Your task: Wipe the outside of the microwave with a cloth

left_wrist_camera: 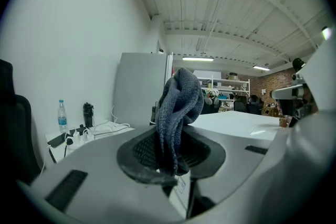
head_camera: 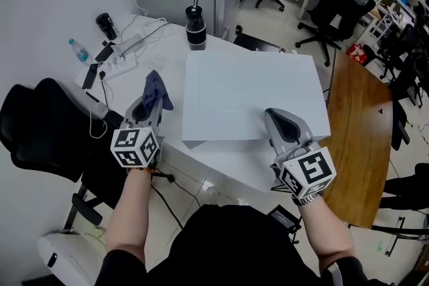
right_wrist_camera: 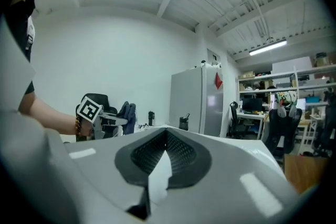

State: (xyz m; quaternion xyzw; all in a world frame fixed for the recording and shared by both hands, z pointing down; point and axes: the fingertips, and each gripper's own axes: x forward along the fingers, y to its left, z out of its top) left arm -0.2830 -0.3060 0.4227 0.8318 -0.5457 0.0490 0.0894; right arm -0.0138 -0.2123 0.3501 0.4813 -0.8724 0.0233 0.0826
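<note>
Left gripper [head_camera: 149,106] is up beside the microwave [head_camera: 248,94], off its left side and near the left edge of the white table [head_camera: 171,43]. It points close to level. Its jaws are clamped on the cloth [head_camera: 157,89], a blue-grey knit bunched into a wad. In the left gripper view the wad stands straight up out of the pads and folds over at the top. The cloth hangs clear of the microwave and touches none of its faces. From the head view I see the microwave only as a plain white box with a flat top, set on the table. Right gripper [head_camera: 276,116] lies over the front right part of that top, also near level. Its jaw tips are together with nothing between them, and only white surface shows through the slit behind them. I cannot tell whether it rests on the top or hangs just above it. A black tumbler [head_camera: 195,27] stands by the microwave's far left corner. A power strip [head_camera: 126,50] with loose cables and a water bottle [head_camera: 78,50] sit farther left. A black chair [head_camera: 40,124] is off the table's left side, and a wooden table [head_camera: 358,124] is to the right.
</note>
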